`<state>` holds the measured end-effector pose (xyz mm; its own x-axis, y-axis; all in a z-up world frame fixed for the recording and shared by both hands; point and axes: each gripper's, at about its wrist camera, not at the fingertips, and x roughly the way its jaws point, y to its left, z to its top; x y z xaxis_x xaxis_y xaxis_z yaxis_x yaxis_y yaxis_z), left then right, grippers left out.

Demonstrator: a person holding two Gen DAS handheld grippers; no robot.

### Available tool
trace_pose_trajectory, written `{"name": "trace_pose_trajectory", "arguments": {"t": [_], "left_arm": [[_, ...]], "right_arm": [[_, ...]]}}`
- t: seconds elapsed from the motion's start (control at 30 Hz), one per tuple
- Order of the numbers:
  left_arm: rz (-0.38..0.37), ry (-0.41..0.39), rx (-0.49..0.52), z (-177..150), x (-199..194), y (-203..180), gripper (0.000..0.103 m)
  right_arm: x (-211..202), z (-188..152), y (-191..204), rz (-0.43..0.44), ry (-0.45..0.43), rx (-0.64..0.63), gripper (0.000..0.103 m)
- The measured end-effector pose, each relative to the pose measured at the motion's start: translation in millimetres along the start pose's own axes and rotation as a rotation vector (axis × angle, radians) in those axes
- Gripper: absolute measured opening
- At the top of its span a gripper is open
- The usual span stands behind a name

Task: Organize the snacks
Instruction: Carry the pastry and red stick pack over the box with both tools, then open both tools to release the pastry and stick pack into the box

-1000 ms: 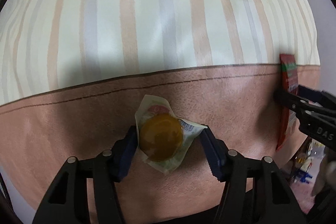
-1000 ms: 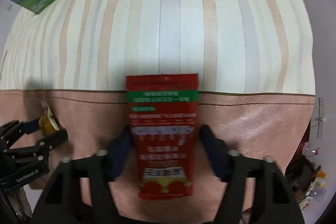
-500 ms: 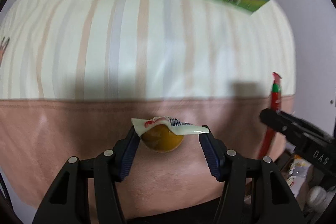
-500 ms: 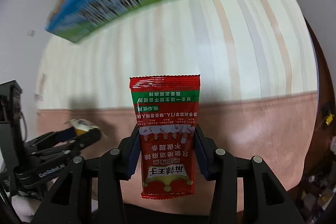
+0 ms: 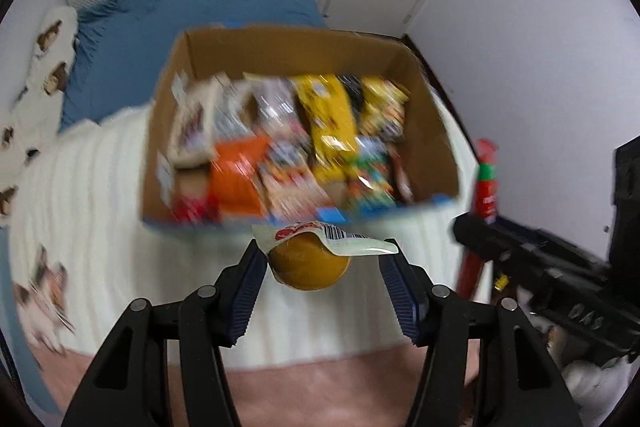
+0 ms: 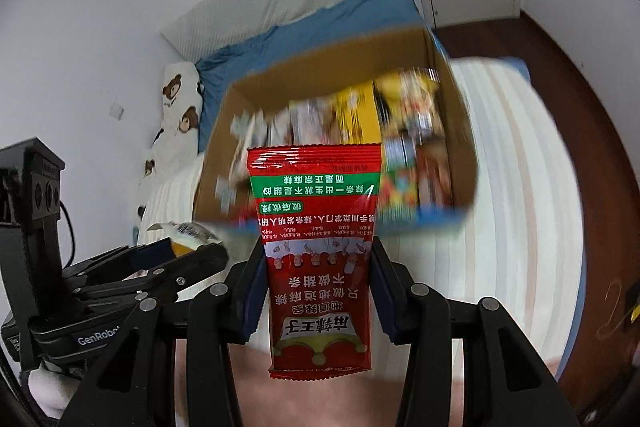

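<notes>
Box (image 5: 304,131) newly ahead; contents blurred.

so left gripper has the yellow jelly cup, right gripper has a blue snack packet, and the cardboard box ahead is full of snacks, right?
Not quite: the snack packet in the right gripper is red with a green band, not blue, as the right wrist view shows. The left gripper does hold the yellow jelly cup, and the cardboard box is full of snacks.
</notes>
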<state>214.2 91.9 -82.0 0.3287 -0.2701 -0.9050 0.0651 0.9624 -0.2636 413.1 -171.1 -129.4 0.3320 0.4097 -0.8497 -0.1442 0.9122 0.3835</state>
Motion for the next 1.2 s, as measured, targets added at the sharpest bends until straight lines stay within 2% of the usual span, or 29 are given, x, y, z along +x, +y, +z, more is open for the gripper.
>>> {"name": "trace_pose_trajectory", "arguments": {"t": [0.1,0.17,0.23,0.33,0.47,0.67,0.7,0.77,0.8,0.83,0.87,0.93,1.0,1.13,1.2], "left_arm": [[0.068,0.026,-0.013,27,23,18,0.056],[0.143,0.056,-0.003,43,39,31,0.056],[0.189,0.100,0.002,50,55,42,0.056],[0.244,0.160,0.007,60,80,55,0.056],[0.279,0.227,-0.012,56,111,68,0.056],[0.244,0.284,-0.062,47,133,82,0.058],[0.238,0.291,-0.065,46,135,82,0.058],[0.231,0.294,-0.075,43,138,83,0.058],[0.229,0.292,-0.084,42,139,84,0.058],[0.219,0.288,-0.095,41,138,84,0.058],[0.202,0.285,-0.104,40,138,84,0.059],[0.190,0.265,-0.110,39,134,82,0.075],[0.187,0.240,-0.105,40,128,77,0.085],[0.191,0.214,-0.111,44,119,71,0.097],[0.200,0.191,-0.109,46,114,67,0.098]], "right_arm": [[18,37,8,-0.031,-0.011,-0.021,0.049],[36,63,13,-0.056,-0.005,-0.034,0.049],[55,84,15,-0.080,0.016,-0.041,0.049],[89,102,17,-0.110,0.050,-0.045,0.049],[116,101,11,-0.133,0.089,-0.034,0.049],[150,91,-9,-0.134,0.167,0.010,0.051],[154,90,-12,-0.136,0.184,0.023,0.057],[160,86,-19,-0.149,0.202,0.035,0.077],[160,85,-21,-0.167,0.201,0.031,0.092],[158,84,-22,-0.171,0.194,0.027,0.095],[156,84,-23,-0.171,0.192,0.026,0.095],[150,82,-24,-0.184,0.191,0.022,0.096],[144,81,-25,-0.186,0.189,0.019,0.098],[132,74,-26,-0.213,0.181,-0.001,0.099],[127,70,-26,-0.232,0.171,-0.020,0.099]]}}
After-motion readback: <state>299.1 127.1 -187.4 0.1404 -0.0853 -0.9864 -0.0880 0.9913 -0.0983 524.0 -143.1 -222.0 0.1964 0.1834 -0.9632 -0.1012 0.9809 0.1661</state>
